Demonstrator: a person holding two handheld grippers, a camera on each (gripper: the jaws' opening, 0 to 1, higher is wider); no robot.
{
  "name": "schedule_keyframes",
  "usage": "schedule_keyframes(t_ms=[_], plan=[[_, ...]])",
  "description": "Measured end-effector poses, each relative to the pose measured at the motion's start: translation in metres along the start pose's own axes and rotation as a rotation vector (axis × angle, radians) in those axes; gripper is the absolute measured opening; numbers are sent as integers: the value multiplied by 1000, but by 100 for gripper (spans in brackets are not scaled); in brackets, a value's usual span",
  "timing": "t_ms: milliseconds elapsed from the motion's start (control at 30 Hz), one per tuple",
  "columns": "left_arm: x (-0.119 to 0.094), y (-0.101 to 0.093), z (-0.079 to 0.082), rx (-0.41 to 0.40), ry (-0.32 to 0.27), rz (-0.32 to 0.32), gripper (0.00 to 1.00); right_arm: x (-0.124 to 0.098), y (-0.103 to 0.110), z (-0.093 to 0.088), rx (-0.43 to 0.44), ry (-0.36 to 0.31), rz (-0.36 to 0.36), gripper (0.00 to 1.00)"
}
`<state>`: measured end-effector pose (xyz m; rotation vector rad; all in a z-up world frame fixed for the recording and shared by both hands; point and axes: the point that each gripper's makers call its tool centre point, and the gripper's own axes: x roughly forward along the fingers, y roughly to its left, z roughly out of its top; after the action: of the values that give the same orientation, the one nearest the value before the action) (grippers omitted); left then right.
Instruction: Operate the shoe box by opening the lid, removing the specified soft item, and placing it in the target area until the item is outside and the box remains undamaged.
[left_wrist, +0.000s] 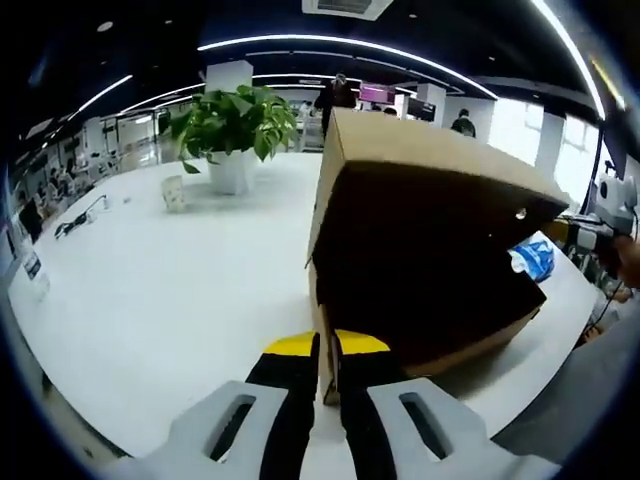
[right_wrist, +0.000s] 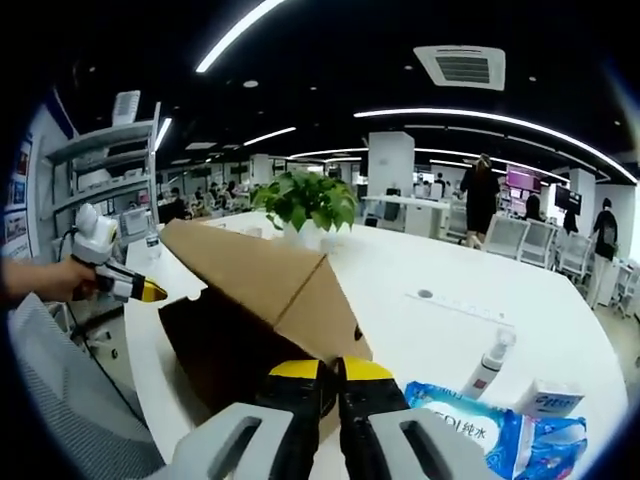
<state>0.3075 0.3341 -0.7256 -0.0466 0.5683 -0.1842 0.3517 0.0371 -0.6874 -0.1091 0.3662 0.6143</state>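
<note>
Evidently we pinch the shoe box (left_wrist: 430, 240) at opposite corners, left gripper (left_wrist: 327, 350) and right gripper (right_wrist: 332, 372) fingers pressed onto cardboard, to swing its lid (right_wrist: 250, 268) up off the surface (left_wrist: 180, 290).

Left gripper (left_wrist: 326, 352): rising from the bottom of the view, its yellow-tipped jaws lying almost together and pinching the near corner edge of the shoe box.
Shoe box (left_wrist: 420, 310): brown cardboard, sitting on the white counter (left_wrist: 170, 290), its dark inside facing the camera.
Lid (left_wrist: 420, 150): standing raised above the box opening, tilting up and away.
Other gripper (left_wrist: 600, 225): coming in at the right edge, reaching toward the lid's far corner.
Blue packet (left_wrist: 533, 260): lying on the counter just past the box's right side.
Potted plant (left_wrist: 232, 125): standing far back on the counter in a white pot.
</note>
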Motion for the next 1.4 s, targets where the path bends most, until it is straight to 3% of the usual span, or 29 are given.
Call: schedule_keyframes(t_ms=[167,300,500,967,1400], plan=[[-6,-9,10,71,-8,-47,11,-2,5,-10,-2,34,30,2],[-6,-18,10,162,9,-54,15,-3,7,-19,-2,52,48,2],[-7,-29,8,184,20,-82,17,-5,12,-32,-3,81,72,3],[-8,-22,-9,213,72,-88,21,-8,27,-54,-10,133,140,3],[-6,-24,-18,234,91,-125,24,-17,39,-65,-102,173,232,14]])
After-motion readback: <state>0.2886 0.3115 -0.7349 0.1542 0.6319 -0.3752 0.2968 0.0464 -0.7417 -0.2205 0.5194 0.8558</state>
